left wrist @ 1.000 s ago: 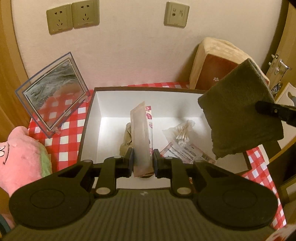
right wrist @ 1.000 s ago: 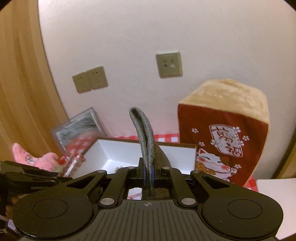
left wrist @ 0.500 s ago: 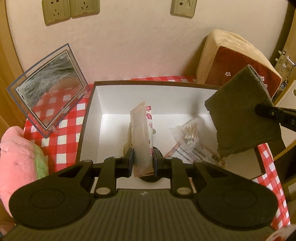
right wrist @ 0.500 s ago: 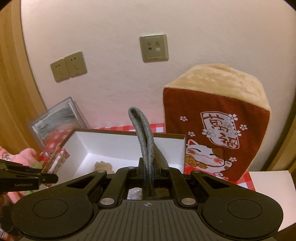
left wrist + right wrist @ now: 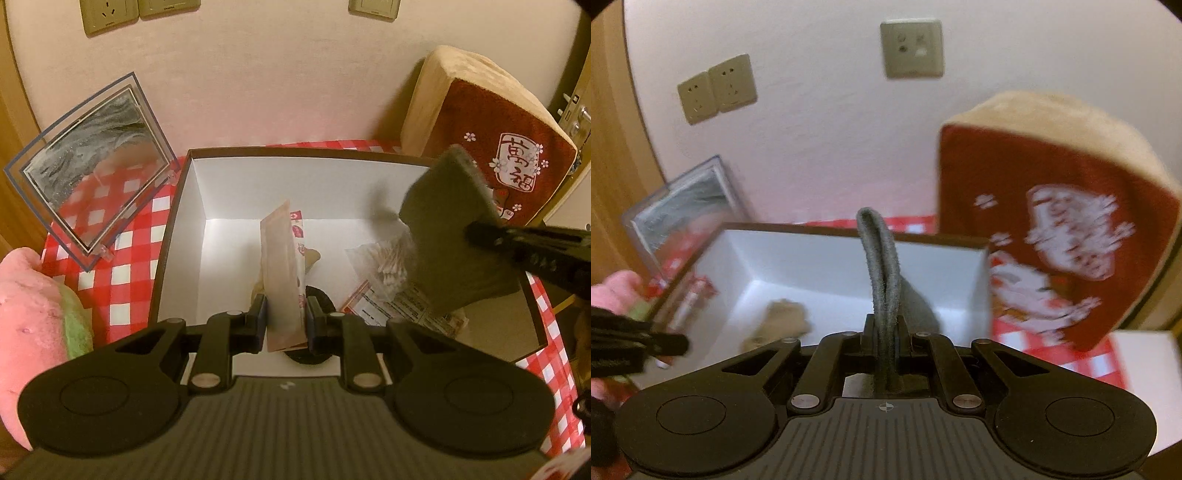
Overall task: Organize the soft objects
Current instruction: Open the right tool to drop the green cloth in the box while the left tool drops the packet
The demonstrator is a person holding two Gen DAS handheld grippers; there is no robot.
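- Folded grey cloth (image 5: 454,236) hangs over the right half of the white box (image 5: 295,192), pinched by the right gripper (image 5: 884,332), whose jaws are closed on the folded edge; in the right wrist view the fold (image 5: 879,258) stands up as a narrow loop between the fingers.
- It looks light and limp: the free part droops below the grip, so I judge it will slump and spread once let go. Holding at the doubled edge seems the best place, since it keeps both layers together.
- Flat packet (image 5: 282,273) stands upright between the jaws of the left gripper (image 5: 284,325), which are closed on its lower end, above the middle of the box. It looks thin, light and fairly stiff, with a slick wrapper that may slide in a loose hold.
- Inside the box lie a bag of cotton swabs (image 5: 388,258) and a printed leaflet (image 5: 391,306), under the cloth.
- Around the box: a checked tablecloth (image 5: 122,266), a clear picture frame (image 5: 92,173), a pink plush (image 5: 33,306) and a red cat cushion (image 5: 491,147).
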